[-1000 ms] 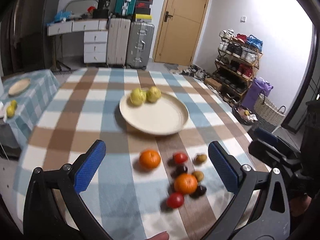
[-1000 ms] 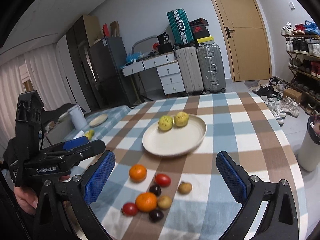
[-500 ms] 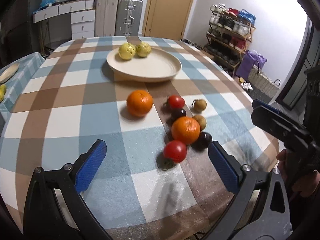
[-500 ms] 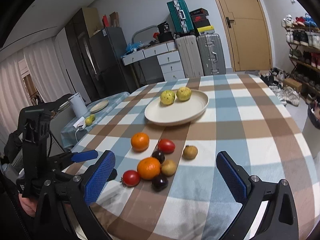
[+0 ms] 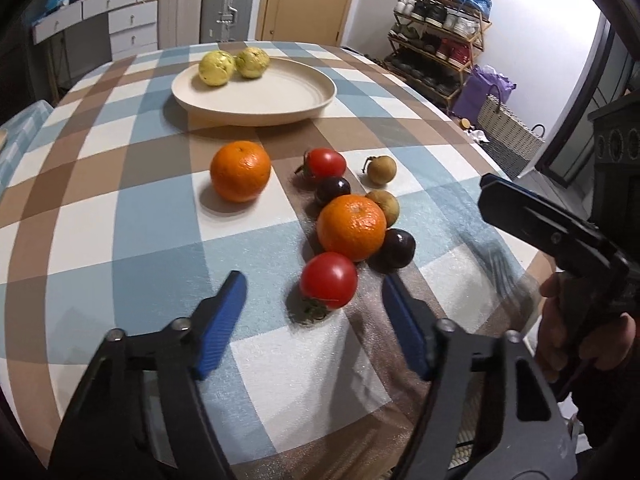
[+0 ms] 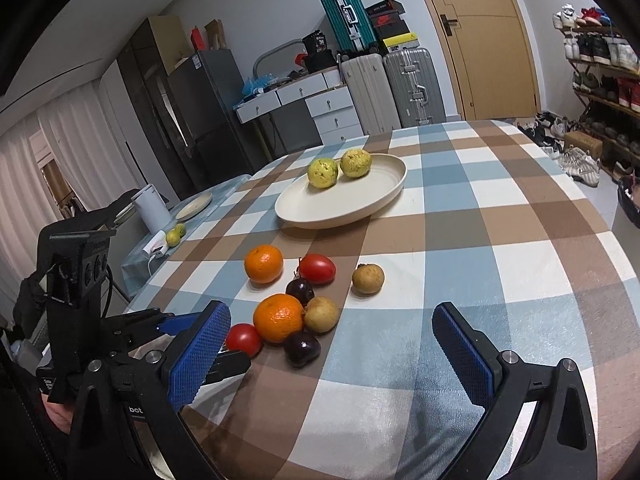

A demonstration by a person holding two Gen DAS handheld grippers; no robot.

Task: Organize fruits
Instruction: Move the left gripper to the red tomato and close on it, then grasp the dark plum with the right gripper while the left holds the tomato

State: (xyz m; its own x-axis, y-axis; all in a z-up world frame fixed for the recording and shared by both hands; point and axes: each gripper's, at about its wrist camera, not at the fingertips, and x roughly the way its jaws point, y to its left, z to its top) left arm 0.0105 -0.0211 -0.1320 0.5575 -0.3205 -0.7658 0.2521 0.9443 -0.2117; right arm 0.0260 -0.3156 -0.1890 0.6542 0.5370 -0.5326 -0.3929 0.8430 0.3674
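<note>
Left wrist view: my left hand-held gripper [image 5: 314, 300] jaws just narrowing, apart around near tomato [image 5: 328, 280], not touching; right hand-held gripper [image 6: 331, 340] wide apart, empty.

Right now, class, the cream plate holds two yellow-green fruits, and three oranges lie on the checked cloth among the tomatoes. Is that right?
Not quite: there are two oranges, not three. One orange lies apart to the left, the other orange sits in the cluster with the tomatoes. The left wrist view shows this. The plate does hold two yellow-green fruits.
</note>
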